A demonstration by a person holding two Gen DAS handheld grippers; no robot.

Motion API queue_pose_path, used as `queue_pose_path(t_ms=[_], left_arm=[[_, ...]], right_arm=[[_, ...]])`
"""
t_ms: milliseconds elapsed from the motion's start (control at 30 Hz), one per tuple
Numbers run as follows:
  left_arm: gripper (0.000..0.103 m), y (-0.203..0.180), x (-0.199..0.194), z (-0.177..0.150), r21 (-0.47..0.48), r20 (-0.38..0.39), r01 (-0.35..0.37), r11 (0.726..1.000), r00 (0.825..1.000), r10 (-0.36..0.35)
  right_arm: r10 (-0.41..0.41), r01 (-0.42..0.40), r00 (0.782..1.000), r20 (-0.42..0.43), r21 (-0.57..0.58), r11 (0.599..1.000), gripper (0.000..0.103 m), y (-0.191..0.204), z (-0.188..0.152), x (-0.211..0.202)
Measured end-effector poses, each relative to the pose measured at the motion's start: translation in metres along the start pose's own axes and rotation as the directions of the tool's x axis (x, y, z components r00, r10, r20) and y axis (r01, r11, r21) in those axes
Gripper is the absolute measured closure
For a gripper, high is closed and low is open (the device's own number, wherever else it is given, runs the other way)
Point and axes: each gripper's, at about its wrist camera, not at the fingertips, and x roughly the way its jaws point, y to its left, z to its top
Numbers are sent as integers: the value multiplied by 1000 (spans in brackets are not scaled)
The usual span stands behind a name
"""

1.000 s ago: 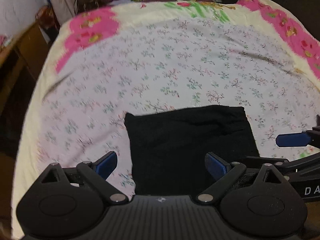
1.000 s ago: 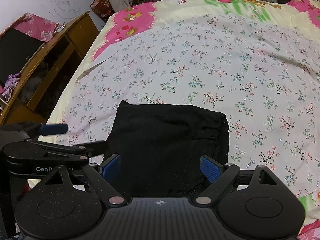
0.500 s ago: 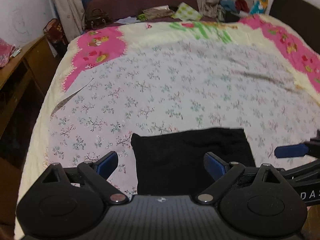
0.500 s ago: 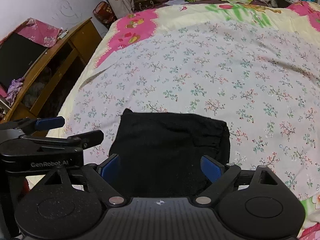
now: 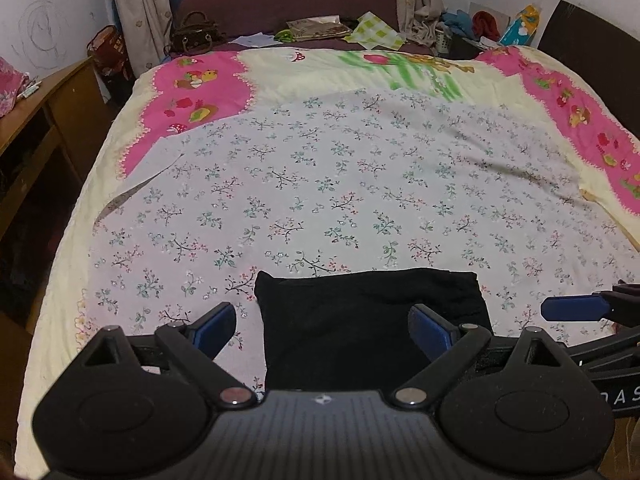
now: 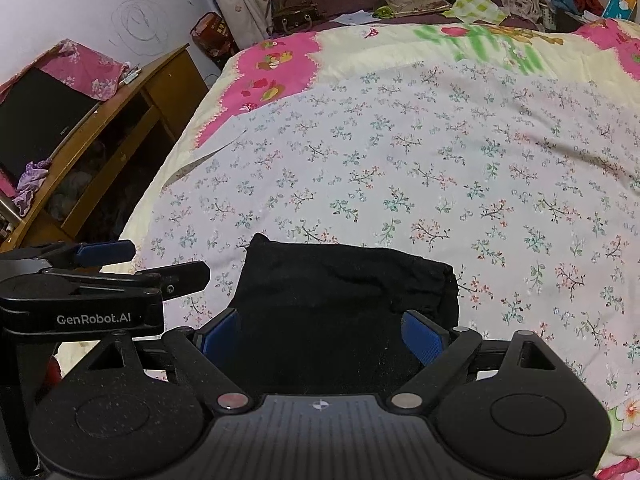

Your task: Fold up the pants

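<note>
A: What do the pants (image 5: 368, 328) look like?

B: Black, matte, soft knit cloth, folded into a compact, roughly square block. The far edge is straight; the right side bunches into a thick rounded roll. They lie flat at the near edge of the bed.

A: And under them?

B: A thin white floral sheet (image 5: 340, 184) with small sprigs, faintly wrinkled, over a cream quilt (image 5: 320, 68) with pink scalloped patches.

A: Where are the jaws?

B: The left gripper (image 5: 322, 326) is spread wide, its ribbed blue pads apart: one over the sheet left of the pants, the other above the black cloth. The right gripper (image 6: 322, 336) is spread too, with the pants seen between its pads and nothing pinched.

A: Beyond the bed?

B: A wooden desk (image 6: 120, 120) on the left, a brown handbag (image 5: 194, 34) at the maroon headboard.
</note>
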Motion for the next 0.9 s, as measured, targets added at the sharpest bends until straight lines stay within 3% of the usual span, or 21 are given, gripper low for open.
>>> queue_pose_path(t_ms=[167, 233, 300, 400, 467, 533, 633, 900], left_arm=[[3, -1, -14, 2, 19, 51, -27, 999, 998, 26], [3, -4, -30, 3, 40, 131, -67, 997, 990, 62], [1, -7, -46, 4, 60, 226, -105, 993, 970, 89], [0, -9, -56, 7, 82, 286, -41, 996, 958, 15], [0, -14, -56, 9, 99, 292, -13, 995, 956, -17], [0, -17, -54, 9, 120, 301, -49, 992, 953, 10], [0, -11, -52, 12, 95, 286, -26, 995, 958, -2], [0, 2, -25, 11, 47, 144, 27, 999, 989, -34]], right_arm=[[8, -8, 1000, 17, -3, 1000, 25, 4, 2, -5], [25, -24, 999, 39, -7, 1000, 25, 5, 3, -10], [37, -35, 996, 78, -29, 999, 24, 9, 5, -18], [38, -27, 990, 133, -86, 996, 24, 19, 8, -28], [43, -24, 987, 153, -125, 992, 24, 26, 9, -29], [30, -9, 989, 148, -146, 989, 24, 28, 9, -28], [20, -6, 991, 130, -108, 994, 24, 21, 10, -25], [-17, 18, 996, 89, -16, 1000, 24, 12, 5, -18]])
